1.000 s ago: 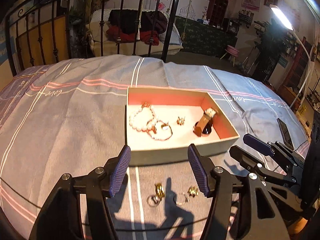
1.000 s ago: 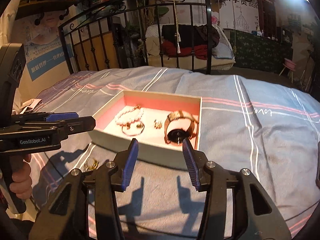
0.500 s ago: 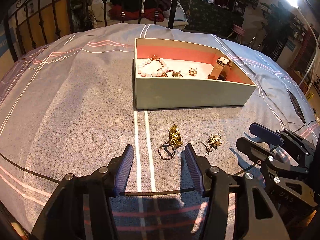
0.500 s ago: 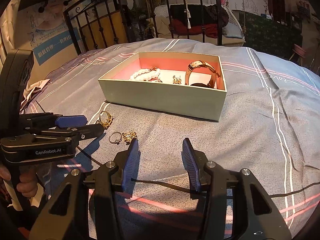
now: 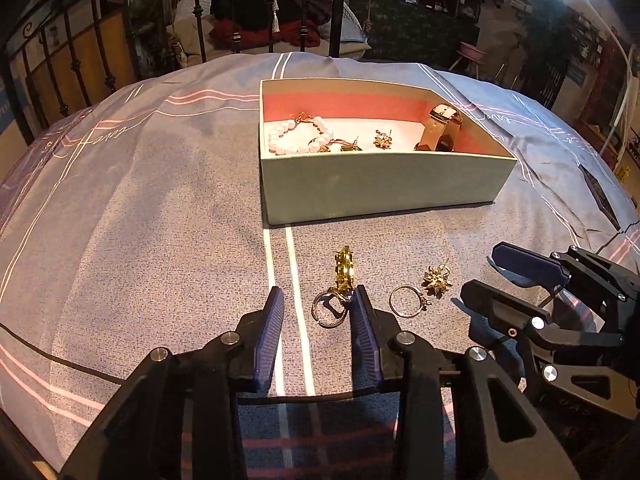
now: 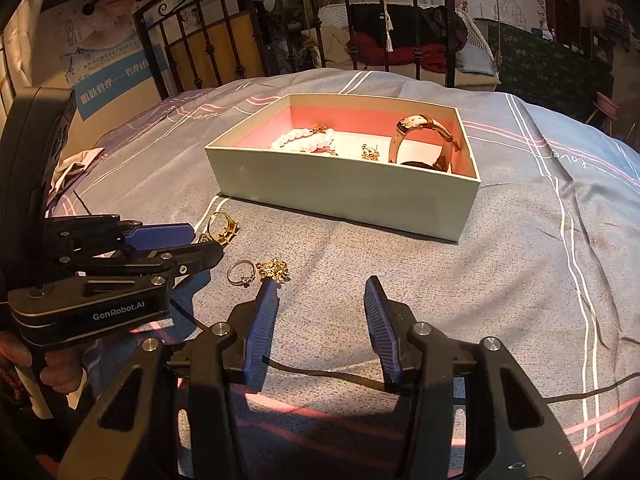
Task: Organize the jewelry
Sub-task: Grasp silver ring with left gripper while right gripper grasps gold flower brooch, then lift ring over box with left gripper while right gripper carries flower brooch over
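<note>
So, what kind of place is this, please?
Probably a bedroom or a bed showroom: the box sits on a striped bedspread, a black metal bed frame stands behind, and posters hang on the walls.

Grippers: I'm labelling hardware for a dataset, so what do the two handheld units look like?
Both are matte black plastic with silver screws. The left gripper and right gripper each carry two ribbed blue finger pads. White "GenRobot.AI" lettering marks the left unit's side. A bare hand grips its handle.
</note>
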Demonstrator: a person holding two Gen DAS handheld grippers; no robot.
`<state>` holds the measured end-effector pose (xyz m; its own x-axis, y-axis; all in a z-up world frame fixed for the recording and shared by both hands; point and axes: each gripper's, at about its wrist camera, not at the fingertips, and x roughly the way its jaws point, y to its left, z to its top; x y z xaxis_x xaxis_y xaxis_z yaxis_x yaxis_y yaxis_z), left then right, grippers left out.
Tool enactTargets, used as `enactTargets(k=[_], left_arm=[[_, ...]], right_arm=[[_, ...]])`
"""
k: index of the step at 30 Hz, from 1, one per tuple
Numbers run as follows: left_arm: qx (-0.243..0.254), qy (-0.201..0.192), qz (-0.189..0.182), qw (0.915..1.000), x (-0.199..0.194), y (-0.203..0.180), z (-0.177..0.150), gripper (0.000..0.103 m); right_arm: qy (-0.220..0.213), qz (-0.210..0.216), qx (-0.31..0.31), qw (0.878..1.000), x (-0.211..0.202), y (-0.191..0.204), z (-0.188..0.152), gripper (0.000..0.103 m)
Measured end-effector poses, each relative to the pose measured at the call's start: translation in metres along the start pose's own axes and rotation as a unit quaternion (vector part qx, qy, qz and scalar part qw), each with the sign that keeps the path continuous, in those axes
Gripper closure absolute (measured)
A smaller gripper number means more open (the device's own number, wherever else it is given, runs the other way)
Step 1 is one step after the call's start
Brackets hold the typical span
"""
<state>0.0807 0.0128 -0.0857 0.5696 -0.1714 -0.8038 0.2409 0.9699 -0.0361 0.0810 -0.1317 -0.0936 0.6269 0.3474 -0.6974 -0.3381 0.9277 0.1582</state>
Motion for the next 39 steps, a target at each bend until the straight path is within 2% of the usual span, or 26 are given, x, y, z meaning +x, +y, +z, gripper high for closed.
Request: enactTargets(k=[2, 5, 12, 14, 16, 18, 27, 39], left_arm=[[-0.007, 0.001, -0.003, 1.0, -0.001, 0.005, 0.001, 0.084], [-0.024, 0.004, -0.018, 0.9996, -0.001, 0.011, 0.002, 0.084], [-0.029, 0.005, -0.02, 0.9994, -0.002, 0.01, 0.002, 0.084], [-0.034, 0.006, -0.024, 0.9991, -0.003, 0.011, 0.003, 0.084], [-0.035, 0.007, -0.026, 0.999, -0.004, 0.011, 0.002, 0.084], [-0.034, 0.007, -0.028, 0.999, -0.005, 0.01, 0.002, 0.084], [-0.027, 0.001, -0.047, 0.9985, -0.013, -0.003, 0.004, 0.084], [-0.013, -0.023, -0.059, 0.9979, -0.021, -0.02, 0.023, 0.084]], right_arm=[[0.003, 0.001, -0.007, 1.0, 0.003, 0.003, 0.001, 0.056], [0.009, 0.002, -0.017, 1.0, 0.009, 0.007, 0.003, 0.056], [0.023, 0.009, -0.045, 0.999, 0.021, 0.014, 0.013, 0.058], [0.023, 0.011, -0.05, 0.998, 0.022, 0.015, 0.014, 0.065], [0.022, 0.02, -0.053, 0.998, 0.021, 0.015, 0.013, 0.08], [0.019, 0.023, -0.053, 0.998, 0.019, 0.015, 0.011, 0.084], [0.006, 0.014, -0.032, 0.999, 0.003, 0.008, 0.001, 0.084], [-0.016, -0.007, -0.018, 1.0, -0.008, 0.0, 0.012, 0.084]])
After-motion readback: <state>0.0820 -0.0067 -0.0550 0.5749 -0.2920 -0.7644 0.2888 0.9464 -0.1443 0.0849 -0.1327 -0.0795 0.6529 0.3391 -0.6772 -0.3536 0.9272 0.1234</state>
